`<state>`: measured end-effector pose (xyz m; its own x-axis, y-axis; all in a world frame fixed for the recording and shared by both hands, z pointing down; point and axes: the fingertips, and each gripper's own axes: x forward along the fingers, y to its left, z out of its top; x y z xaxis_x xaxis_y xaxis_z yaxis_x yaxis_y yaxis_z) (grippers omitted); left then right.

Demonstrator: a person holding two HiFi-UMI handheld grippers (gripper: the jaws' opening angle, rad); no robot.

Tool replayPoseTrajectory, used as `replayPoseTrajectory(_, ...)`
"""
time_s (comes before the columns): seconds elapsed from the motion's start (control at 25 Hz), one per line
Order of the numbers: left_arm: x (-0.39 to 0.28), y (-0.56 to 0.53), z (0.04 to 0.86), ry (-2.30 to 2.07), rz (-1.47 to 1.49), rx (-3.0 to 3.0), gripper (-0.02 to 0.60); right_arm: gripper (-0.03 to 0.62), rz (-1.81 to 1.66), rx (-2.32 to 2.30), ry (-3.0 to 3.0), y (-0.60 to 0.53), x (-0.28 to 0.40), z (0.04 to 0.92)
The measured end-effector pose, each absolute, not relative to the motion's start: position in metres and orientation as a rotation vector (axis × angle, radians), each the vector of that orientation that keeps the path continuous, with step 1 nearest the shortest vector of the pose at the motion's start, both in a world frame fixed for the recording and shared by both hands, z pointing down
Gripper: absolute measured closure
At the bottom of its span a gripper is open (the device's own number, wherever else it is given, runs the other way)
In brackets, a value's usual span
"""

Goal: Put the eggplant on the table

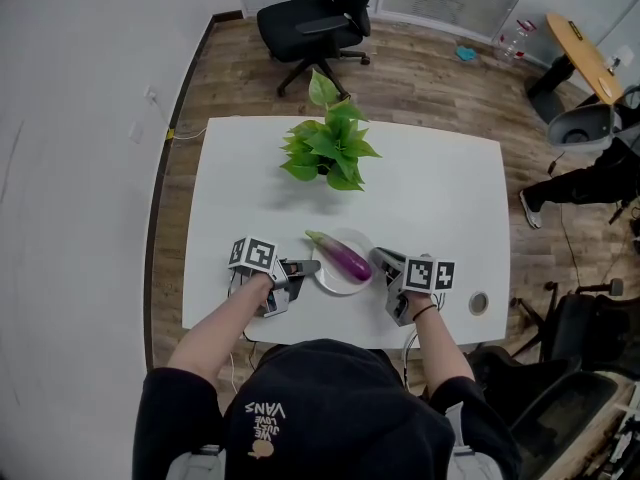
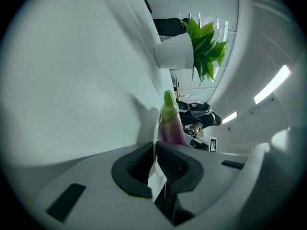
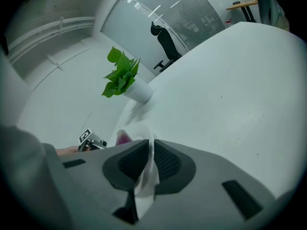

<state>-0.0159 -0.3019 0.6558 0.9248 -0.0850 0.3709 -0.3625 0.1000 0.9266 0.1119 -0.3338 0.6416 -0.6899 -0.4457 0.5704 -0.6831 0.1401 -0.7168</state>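
A purple eggplant (image 1: 339,254) with a green stem lies on a white plate (image 1: 327,278) near the front edge of the white table (image 1: 430,188). My left gripper (image 1: 312,266) is shut on the plate's left rim, and my right gripper (image 1: 376,256) is shut on its right rim. In the left gripper view the plate's edge (image 2: 154,169) runs between the dark pads, with the eggplant (image 2: 170,123) just beyond. The right gripper view shows the plate's rim (image 3: 146,169) pinched the same way, with a bit of purple eggplant (image 3: 123,138) behind it.
A potted green plant (image 1: 328,146) stands at the table's middle back. A round cable hole (image 1: 479,302) sits at the table's front right. A black office chair (image 1: 318,18) is beyond the table, and a person's leg (image 1: 560,188) shows at the right.
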Motion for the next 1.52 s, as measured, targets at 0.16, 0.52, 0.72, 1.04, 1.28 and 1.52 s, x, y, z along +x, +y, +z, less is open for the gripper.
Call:
replayPoseTrajectory(0.16, -0.015, -0.302, 0.658, -0.371, 0.215, 1.447, 0.560, 0.548, 1.572, 1.104, -2.175, -0.335, 0.113, 0.646)
replayPoseTrajectory(0.52, -0.015, -0.302, 0.660, -0.351, 0.240, 1.389, 0.560, 0.548, 1.575, 1.094, -2.132, -0.336, 0.112, 0.654)
replayPoseTrajectory(0.72, -0.015, -0.303, 0.659, -0.375, 0.279, 1.386, 0.557, 0.548, 1.563, 1.087, -2.136, -0.337, 0.111, 0.653)
replayPoseTrajectory(1.04, -0.012, -0.304, 0.659, -0.417, 0.345, 1.398, 0.489, 0.548, 1.546, 1.085, -2.129, -0.337, 0.111, 0.655)
replayPoseTrajectory(1.28, -0.009, -0.305, 0.656, -0.418, 0.361, 1.408, 0.436, 0.548, 1.477, 1.128, -2.086, -0.338, 0.113, 0.659)
replayPoseTrajectory(1.52, -0.012, -0.308, 0.655, -0.443, 0.353, 1.415, 0.425, 0.548, 1.387, 1.148, -2.071, -0.340, 0.113, 0.658)
